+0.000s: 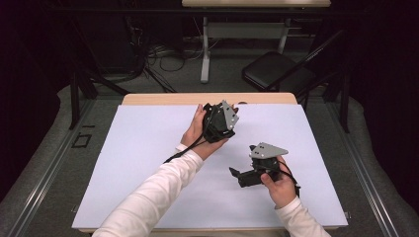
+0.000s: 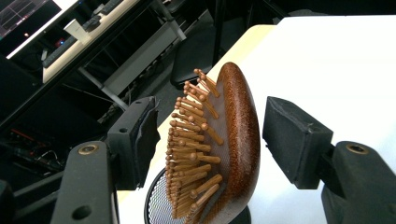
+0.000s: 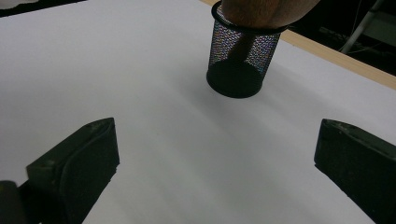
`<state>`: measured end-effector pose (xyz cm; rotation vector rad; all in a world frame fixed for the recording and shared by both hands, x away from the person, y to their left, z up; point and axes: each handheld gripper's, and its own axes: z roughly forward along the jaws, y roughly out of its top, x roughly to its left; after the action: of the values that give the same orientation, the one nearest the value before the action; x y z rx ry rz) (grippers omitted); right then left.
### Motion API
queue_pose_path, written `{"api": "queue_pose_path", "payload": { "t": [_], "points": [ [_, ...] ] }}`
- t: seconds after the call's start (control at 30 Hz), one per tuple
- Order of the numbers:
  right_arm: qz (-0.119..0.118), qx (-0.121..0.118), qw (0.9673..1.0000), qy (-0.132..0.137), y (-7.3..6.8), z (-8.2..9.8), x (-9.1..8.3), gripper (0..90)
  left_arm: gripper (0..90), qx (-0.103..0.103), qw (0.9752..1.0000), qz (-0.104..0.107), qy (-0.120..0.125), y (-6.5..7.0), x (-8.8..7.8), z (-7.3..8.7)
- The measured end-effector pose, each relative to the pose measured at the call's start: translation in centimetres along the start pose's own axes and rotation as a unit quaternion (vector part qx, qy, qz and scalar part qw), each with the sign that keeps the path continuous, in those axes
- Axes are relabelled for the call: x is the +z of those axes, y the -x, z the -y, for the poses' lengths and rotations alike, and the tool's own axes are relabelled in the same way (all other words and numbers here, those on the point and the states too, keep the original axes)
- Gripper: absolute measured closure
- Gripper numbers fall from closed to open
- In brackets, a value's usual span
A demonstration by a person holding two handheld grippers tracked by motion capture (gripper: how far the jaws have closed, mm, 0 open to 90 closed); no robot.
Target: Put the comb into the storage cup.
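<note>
The wooden hairbrush (image 2: 229,140) stands handle-down in the black mesh cup (image 3: 240,60), most likely so it stays put by itself with its head sticking out on top. In the left gripper view the brush head sits right between the two black pads of the left gripper (image 1: 220,121), with its pegs pointing at one pad and its smooth brown back facing the other. There is a gap on both sides (neither pad presses on the wood), so this gripper is open around the brush and is not holding it. The left hand is tipped over the cup from above, with the arm in its white sleeve reaching across the white sheet (image 1: 148,163). The right gripper (image 1: 242,175) waits lower and nearer to the person, well apart from the cup, and looks across the sheet toward it. Its pads stand wide apart with nothing between them. My guess is that the brush is just being set in or about to be lifted out.
</note>
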<state>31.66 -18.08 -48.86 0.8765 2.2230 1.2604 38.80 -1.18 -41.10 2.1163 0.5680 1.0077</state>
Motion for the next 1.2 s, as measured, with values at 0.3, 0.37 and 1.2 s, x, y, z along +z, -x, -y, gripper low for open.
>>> {"api": "queue_pose_path", "payload": {
  "t": [0.3,0.37,1.2],
  "points": [
    [0.001,-0.001,1.0000,-0.001,0.0,0.0,0.0,0.0,35.8,-0.009,0.9999,0.007,0.008,-0.1,-0.8,-0.2],
    [0.001,-0.001,1.0000,-0.002,0.0,0.1,0.0,0.0,35.8,-0.009,0.9999,0.010,0.009,-0.2,-1.0,-0.2],
    [0.002,0.002,1.0000,-0.003,0.1,0.1,0.0,0.0,34.5,-0.118,0.9883,0.085,0.045,-2.0,-3.3,-0.6]
  ]
}}
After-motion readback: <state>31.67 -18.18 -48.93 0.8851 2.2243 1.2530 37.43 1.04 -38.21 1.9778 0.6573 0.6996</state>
